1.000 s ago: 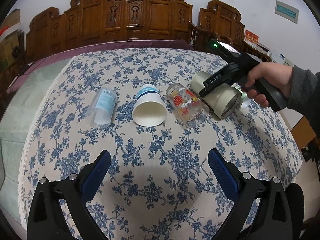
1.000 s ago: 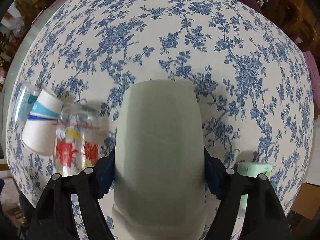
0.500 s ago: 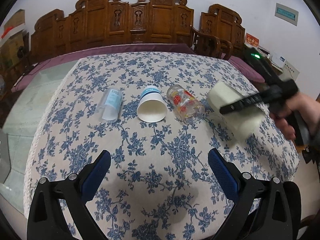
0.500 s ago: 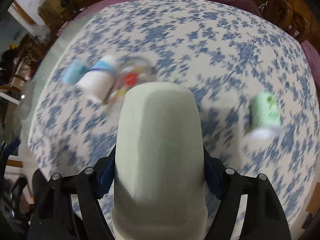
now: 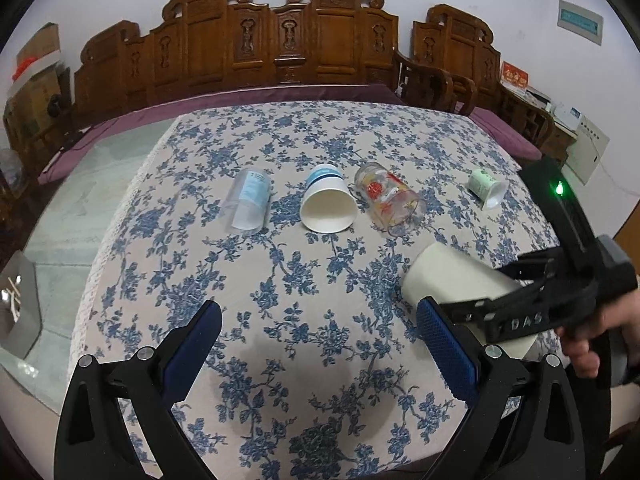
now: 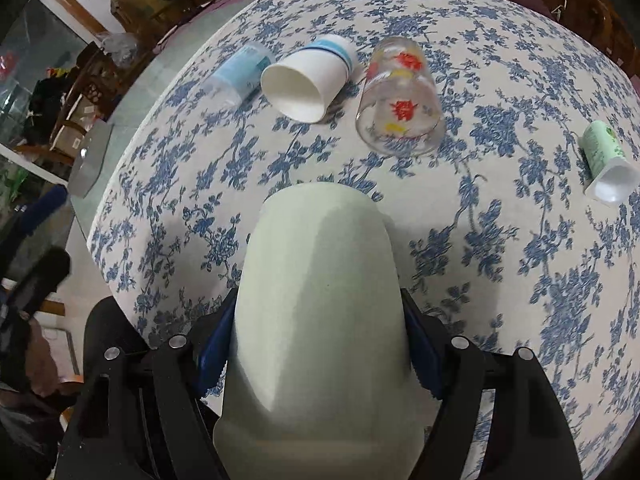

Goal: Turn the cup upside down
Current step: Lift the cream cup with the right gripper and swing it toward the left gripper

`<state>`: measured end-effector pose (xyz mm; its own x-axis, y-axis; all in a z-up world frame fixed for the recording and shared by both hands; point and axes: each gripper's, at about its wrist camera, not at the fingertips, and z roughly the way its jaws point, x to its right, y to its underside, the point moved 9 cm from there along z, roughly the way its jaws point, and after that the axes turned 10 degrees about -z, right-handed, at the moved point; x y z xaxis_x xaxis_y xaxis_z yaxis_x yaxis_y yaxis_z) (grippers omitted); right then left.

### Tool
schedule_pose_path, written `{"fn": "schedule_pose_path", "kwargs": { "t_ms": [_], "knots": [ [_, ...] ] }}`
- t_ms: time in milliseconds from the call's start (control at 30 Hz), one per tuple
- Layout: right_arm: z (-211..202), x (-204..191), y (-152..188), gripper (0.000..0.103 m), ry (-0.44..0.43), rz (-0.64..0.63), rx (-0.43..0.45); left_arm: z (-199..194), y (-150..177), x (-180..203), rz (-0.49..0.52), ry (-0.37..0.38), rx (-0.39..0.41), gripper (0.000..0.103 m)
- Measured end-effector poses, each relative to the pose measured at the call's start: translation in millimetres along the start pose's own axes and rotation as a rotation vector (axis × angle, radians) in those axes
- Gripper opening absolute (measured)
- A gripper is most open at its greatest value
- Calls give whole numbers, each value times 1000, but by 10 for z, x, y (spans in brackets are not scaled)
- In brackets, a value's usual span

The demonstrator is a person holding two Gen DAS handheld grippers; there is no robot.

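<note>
My right gripper (image 6: 320,344) is shut on a pale grey-green cup (image 6: 320,304), its base pointing away from the camera. In the left wrist view the same cup (image 5: 452,284) is held tilted above the near right of the table, in the right gripper (image 5: 516,312). My left gripper (image 5: 320,340) is open and empty above the table's near edge. Lying on their sides in a row are a clear plastic cup (image 5: 248,200), a white paper cup with blue bands (image 5: 326,204) and a glass with red and yellow prints (image 5: 388,198).
A small green cup (image 5: 486,186) lies on its side at the far right. The table (image 5: 280,280) has a blue floral cloth. Carved wooden chairs (image 5: 280,40) stand behind it. A glass-topped surface (image 5: 60,220) lies to the left.
My right gripper lifted the grey-green cup from the row, carried it toward the table's near right and turned it. The small green cup it hid now shows. The left gripper stayed open.
</note>
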<state>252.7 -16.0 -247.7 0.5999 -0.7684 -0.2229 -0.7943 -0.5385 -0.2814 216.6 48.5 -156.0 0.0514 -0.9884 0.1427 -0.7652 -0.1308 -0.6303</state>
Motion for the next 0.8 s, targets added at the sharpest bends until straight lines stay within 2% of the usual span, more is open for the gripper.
{"fn": "schedule_pose_path", "kwargs": {
  "t_ms": [300, 367, 600, 800],
  "knots": [
    [137, 34, 13, 78, 0, 27, -7, 12, 93, -77, -24, -17, -10, 94],
    [142, 59, -10, 79, 23, 29, -10, 25, 103, -73, -28, -18, -13, 94],
    [-153, 136, -120, 79, -26, 54, 75, 91, 78, -16, -25, -16, -20, 94],
    [-524, 287, -60, 79, -81, 88, 154, 197, -17, 130, -24, 0, -29, 94]
  ]
}}
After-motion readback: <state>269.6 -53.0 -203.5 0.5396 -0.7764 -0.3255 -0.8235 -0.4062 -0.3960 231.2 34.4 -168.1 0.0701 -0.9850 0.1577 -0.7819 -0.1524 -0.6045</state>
